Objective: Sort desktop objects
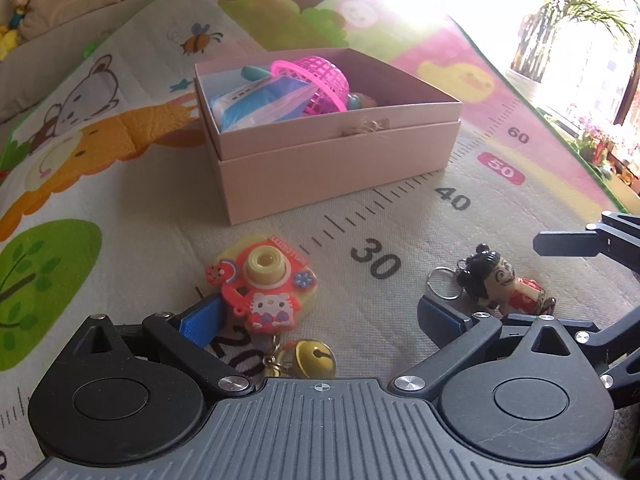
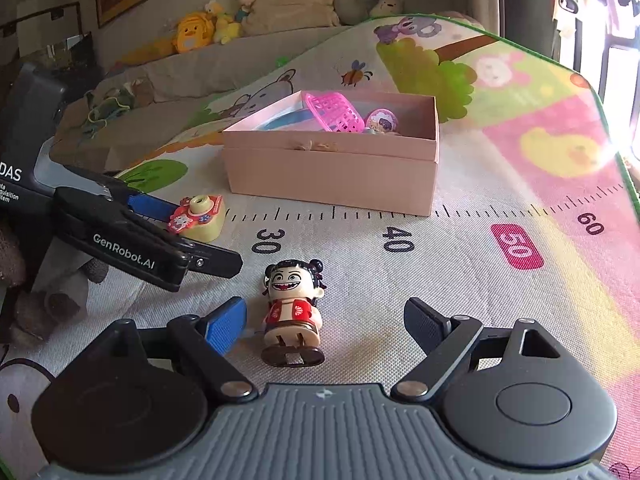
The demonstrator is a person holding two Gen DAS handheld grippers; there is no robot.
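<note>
A red and yellow toy camera keychain with a gold bell lies on the play mat between the wide-open jaws of my left gripper, close to the left finger. It also shows in the right wrist view. A small doll figure with black hair buns and a red dress lies between the open jaws of my right gripper, nearer the blue left pad. It also shows in the left wrist view. A pink cardboard box behind holds a pink basket, a blue pack and other toys.
The colourful play mat with a printed ruler covers the surface. Its right edge drops off near a bright window. Plush toys and cushions line the back. My left gripper shows at the left of the right wrist view.
</note>
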